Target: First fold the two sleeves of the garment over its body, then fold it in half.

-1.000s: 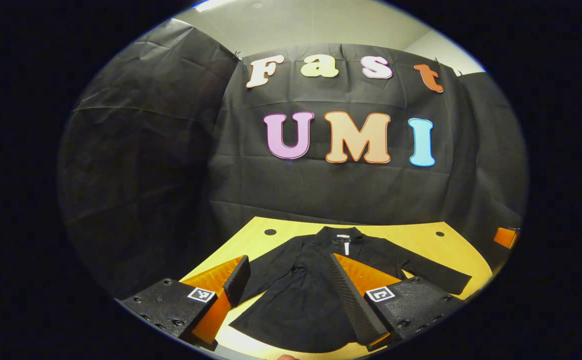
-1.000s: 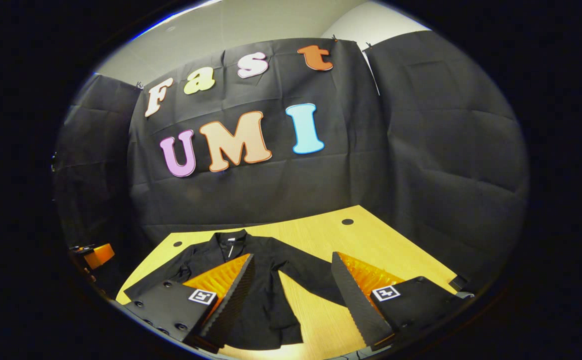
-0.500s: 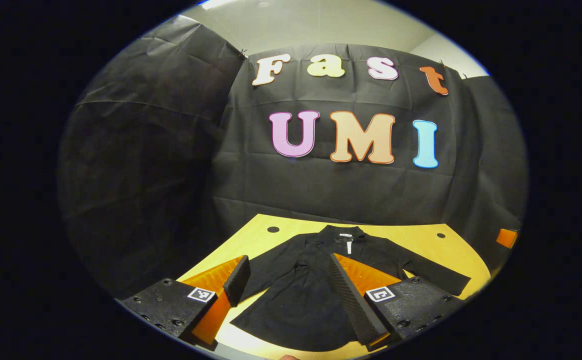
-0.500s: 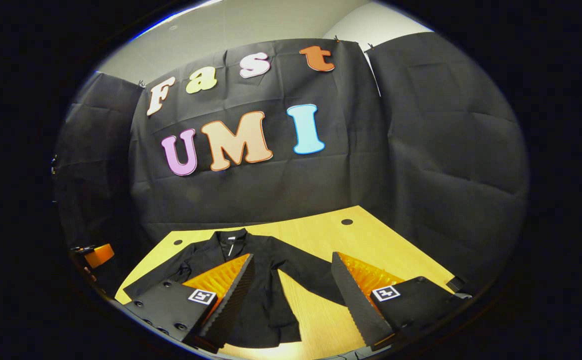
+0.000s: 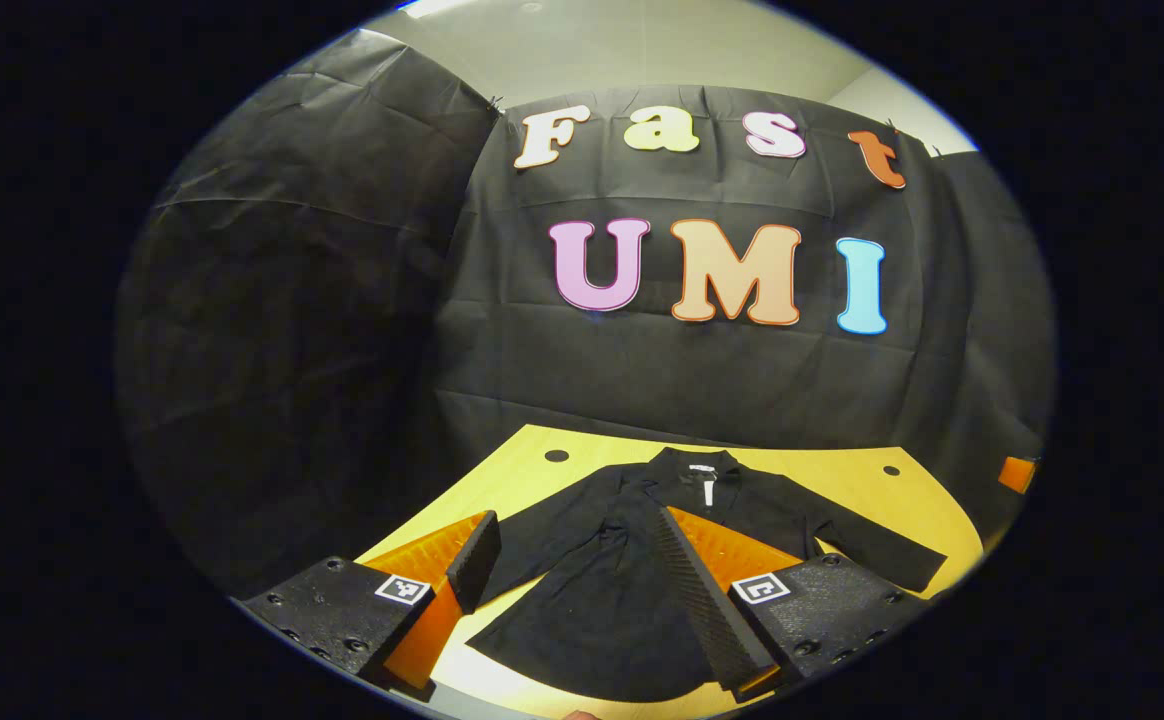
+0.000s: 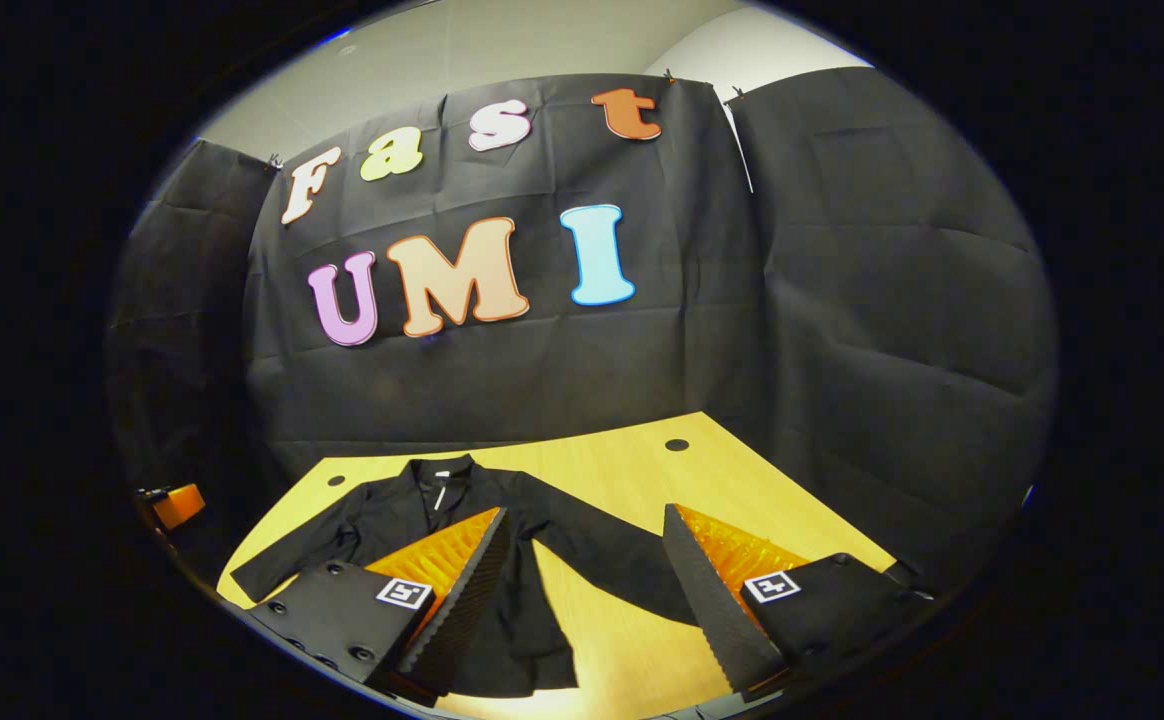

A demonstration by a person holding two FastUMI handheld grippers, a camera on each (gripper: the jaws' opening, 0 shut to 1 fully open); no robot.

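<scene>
A black jacket [image 5: 602, 610] lies flat on the yellow wooden table [image 5: 822, 480], collar at the far side and both sleeves spread outward. In the left gripper view, one sleeve [image 5: 542, 525] runs toward the left and the other [image 5: 882, 555] reaches right. My left gripper [image 5: 574, 522] hovers open over the jacket's near half, holding nothing. In the right gripper view the jacket [image 6: 382, 515] sits left of centre, with its nearer sleeve [image 6: 622, 565] crossing the table [image 6: 642, 480]. My right gripper [image 6: 586, 515] is open above that sleeve, with nothing between its fingers.
Black cloth walls close in the table on the far side and both flanks. Small dark holes [image 5: 556, 455] [image 6: 677, 444] mark the tabletop's far corners. An orange part of the other gripper shows at each view's edge [image 5: 1017, 472] [image 6: 177, 505].
The left gripper view has drifted so the scene sits slightly further right, and the right gripper view so it sits further left. The jacket lies unmoved and both grippers stay open.
</scene>
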